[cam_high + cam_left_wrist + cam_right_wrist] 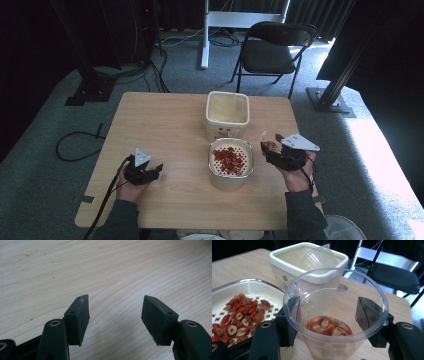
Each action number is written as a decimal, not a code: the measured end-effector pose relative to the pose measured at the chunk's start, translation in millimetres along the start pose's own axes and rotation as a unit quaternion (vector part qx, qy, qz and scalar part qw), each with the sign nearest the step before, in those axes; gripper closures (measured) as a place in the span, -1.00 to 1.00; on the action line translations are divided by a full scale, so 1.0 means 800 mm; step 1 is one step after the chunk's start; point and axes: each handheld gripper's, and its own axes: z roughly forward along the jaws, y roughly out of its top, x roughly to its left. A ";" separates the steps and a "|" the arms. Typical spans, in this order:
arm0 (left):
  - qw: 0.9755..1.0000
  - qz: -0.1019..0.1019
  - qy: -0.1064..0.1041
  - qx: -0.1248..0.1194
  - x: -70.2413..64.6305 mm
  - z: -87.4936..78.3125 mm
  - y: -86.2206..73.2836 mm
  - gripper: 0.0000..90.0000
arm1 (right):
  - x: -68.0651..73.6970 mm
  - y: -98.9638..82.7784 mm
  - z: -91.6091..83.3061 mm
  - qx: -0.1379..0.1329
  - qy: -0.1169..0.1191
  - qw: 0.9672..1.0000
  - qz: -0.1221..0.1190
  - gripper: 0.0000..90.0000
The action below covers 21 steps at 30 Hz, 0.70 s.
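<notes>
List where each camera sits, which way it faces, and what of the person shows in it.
High view: above the person's side, looking forward and down on the table; both forearms, left gripper, right gripper.
Left gripper view: rides the left gripper, facing bare tabletop between open jaws.
Right gripper view: rides the right gripper, facing the clear cup it holds.
Shared by high and right gripper views: strainer tray, cream bin, chair.

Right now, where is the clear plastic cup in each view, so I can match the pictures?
High view: the cup is at the right, held in the right gripper, beside the strainer bowl.
Right gripper view: centre foreground, between the jaws, with a few red pieces left at its bottom.
Left gripper view: not in it; bare tabletop beyond the open left gripper.
Shared landmark: the cream square tub behind the cup.
</notes>
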 end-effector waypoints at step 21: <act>1.000 0.004 -0.001 0.003 -0.003 0.002 0.000 -0.11 | 0.052 0.033 0.011 0.066 -0.084 0.969 -0.221 -0.20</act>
